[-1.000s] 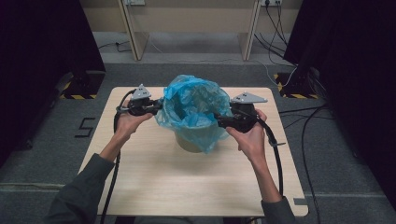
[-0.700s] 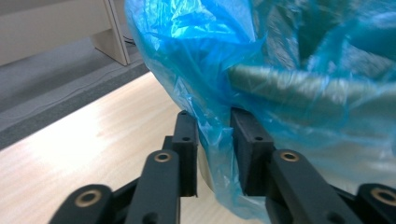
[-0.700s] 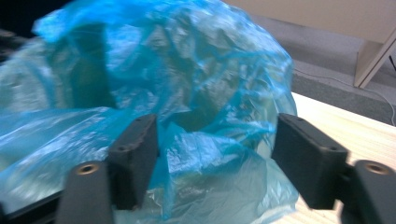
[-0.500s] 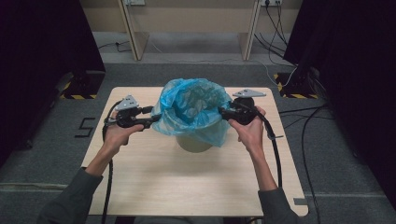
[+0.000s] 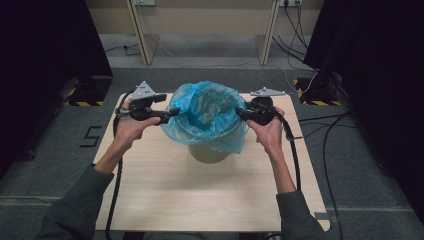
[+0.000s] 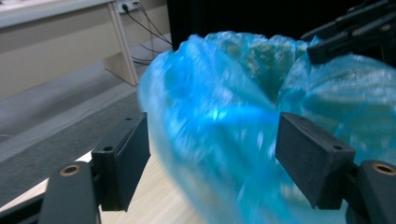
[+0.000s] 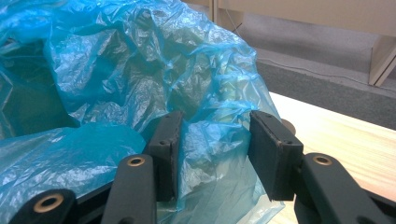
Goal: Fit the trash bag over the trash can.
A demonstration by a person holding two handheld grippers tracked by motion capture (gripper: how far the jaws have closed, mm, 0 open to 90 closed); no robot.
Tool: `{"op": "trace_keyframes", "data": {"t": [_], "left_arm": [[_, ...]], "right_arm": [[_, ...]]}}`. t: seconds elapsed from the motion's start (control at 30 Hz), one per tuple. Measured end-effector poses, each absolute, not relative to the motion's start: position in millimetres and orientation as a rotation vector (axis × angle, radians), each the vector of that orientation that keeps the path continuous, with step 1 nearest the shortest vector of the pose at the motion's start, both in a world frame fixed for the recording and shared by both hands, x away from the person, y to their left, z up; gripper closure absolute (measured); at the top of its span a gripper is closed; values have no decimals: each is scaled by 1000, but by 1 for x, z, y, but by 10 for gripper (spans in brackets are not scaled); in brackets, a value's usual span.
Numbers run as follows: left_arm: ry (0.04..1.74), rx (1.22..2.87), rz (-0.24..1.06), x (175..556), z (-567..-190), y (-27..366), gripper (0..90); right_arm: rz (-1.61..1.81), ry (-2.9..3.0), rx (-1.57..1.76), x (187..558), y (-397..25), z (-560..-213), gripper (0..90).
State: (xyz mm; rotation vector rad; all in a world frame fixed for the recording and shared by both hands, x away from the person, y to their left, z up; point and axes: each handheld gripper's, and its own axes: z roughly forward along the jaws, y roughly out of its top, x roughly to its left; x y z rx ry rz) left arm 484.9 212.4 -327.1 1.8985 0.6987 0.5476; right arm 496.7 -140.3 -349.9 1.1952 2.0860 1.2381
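A blue plastic bag [image 5: 205, 107] lines a beige bin [image 5: 207, 152] in the middle of the wooden table [image 5: 200, 200], its mouth spread open and its rim draped over the bin's edge. My left gripper [image 5: 167, 115] is at the bag's left rim. In the left gripper view my left gripper [image 6: 212, 126] stands wide open, with the blurred bag [image 6: 224, 116] bulging between the jaws. My right gripper [image 5: 241, 113] is at the right rim. In the right gripper view my right gripper [image 7: 215, 121] is open, with a crumpled fold of the bag [image 7: 205, 126] between the pads.
Black curtains stand to both sides of the table. Wooden desk legs [image 5: 140, 35] and cables [image 5: 295, 20] lie on the grey floor beyond the far edge. The other gripper [image 6: 345, 32] reaches in across the bag in the left gripper view.
Both hands have shifted along the bag's sides up to its rim. The bag's mouth now gapes wider and its skirt hangs lower over the bin.
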Motion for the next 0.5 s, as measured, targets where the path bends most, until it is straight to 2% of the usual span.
{"op": "trace_keyframes", "data": {"t": [0.07,0.1,0.17,0.2,0.23,0.33,0.5], "left_arm": [[682,1945,592,490,-326,202,282],[670,1971,600,495,-327,198,336],[649,1974,587,505,-328,196,597],[656,1964,609,511,-329,198,692],[678,1951,630,517,-330,202,746],[777,1923,618,540,-340,218,815],[833,1955,557,553,-371,228,832]], "right_arm": [[1233,2080,1188,496,-140,-349,540],[1229,2077,1189,496,-140,-349,536],[1230,2079,1195,496,-140,-348,536],[1227,2078,1195,496,-140,-349,536],[1223,2079,1195,496,-140,-349,536],[1224,2080,1192,495,-142,-349,536],[1231,2083,1190,496,-143,-349,532]]}}
